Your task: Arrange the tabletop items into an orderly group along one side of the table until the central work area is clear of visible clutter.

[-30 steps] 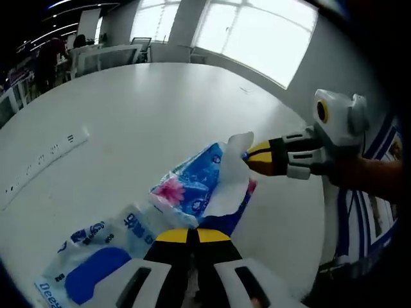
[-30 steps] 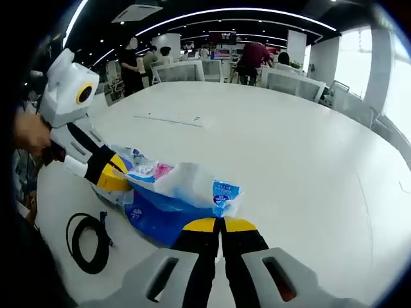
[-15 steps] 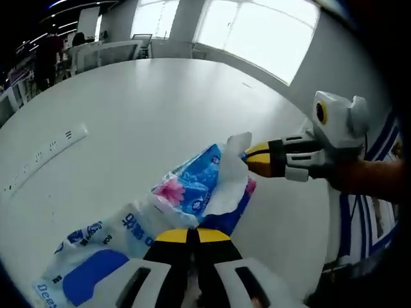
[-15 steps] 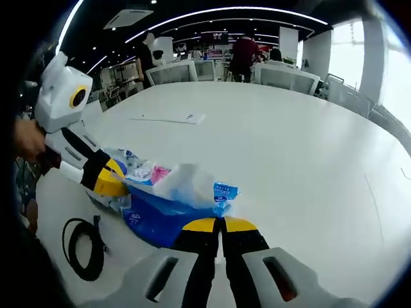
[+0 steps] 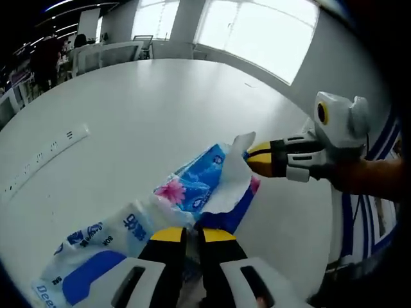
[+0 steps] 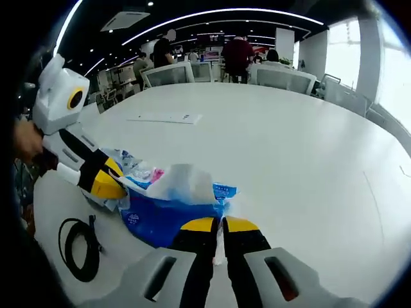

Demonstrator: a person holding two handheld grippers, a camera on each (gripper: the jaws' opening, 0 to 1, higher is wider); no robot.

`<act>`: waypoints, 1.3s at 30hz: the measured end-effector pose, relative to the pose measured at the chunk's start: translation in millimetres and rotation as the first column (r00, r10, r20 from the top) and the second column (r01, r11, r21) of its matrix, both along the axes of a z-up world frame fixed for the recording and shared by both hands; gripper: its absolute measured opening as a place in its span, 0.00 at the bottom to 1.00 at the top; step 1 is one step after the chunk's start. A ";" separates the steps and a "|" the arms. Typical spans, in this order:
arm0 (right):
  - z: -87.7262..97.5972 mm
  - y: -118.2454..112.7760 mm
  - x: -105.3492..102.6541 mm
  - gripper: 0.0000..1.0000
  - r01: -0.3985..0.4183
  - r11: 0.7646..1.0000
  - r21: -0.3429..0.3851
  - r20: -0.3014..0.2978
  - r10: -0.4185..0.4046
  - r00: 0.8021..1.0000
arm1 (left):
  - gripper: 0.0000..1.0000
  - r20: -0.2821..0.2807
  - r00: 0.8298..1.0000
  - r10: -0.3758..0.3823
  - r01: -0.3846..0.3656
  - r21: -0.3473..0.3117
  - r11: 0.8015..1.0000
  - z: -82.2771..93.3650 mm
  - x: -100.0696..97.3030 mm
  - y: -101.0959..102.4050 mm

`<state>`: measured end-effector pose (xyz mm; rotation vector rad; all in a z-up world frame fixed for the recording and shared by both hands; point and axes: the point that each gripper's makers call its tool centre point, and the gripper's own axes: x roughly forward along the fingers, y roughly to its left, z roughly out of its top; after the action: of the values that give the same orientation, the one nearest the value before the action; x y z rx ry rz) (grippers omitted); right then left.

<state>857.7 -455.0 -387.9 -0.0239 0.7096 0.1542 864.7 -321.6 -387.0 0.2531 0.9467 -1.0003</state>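
A blue tissue pack (image 5: 199,186) with a pink flower print lies on the white table (image 5: 128,109); in the right gripper view the tissue pack (image 6: 167,205) lies just ahead of my jaws. My left gripper (image 5: 193,235) stands at its near end, jaws a little apart with blue wrapper in the gap. My right gripper (image 6: 219,224) is shut on the pack's white wrapper edge. It enters the left gripper view as the right gripper (image 5: 252,157), at the pack's far end. The left gripper (image 6: 115,186) touches the pack's other end.
A white power strip (image 5: 45,157) lies on the table to the left, also seen as the power strip (image 6: 164,118) farther off. A coiled black cable (image 6: 77,247) lies near the table edge. Chairs and people stand beyond the table.
My left jaws have parted slightly; before, they were pressed together on the wrapper. The pack and my right gripper have barely moved.
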 end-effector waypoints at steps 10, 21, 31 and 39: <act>-3.2 -1.7 -9.0 0.07 0.009 1.000 -0.005 -0.021 -0.009 1.000 | 0.12 -0.013 1.000 0.003 -0.003 -0.023 1.000 2.9 -2.3 3.6; 8.7 -3.3 -19.1 0.22 -0.003 1.000 -0.005 0.020 0.003 1.000 | 0.26 0.010 1.000 0.023 -0.022 -0.088 0.996 21.7 -7.1 4.0; 29.8 23.8 -39.4 0.39 -0.077 0.997 0.010 0.060 0.076 0.995 | 0.40 0.060 0.997 0.042 -0.031 -0.167 0.985 45.7 -35.0 24.7; 49.6 43.0 -56.3 0.54 -0.086 0.995 0.053 0.116 0.079 0.990 | 0.58 0.124 0.988 0.089 -0.059 -0.227 0.972 65.8 -46.9 61.2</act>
<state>801.4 -412.0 -338.4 -0.0067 0.5907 0.2508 817.7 -260.3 -321.2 0.0947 0.7101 -0.9990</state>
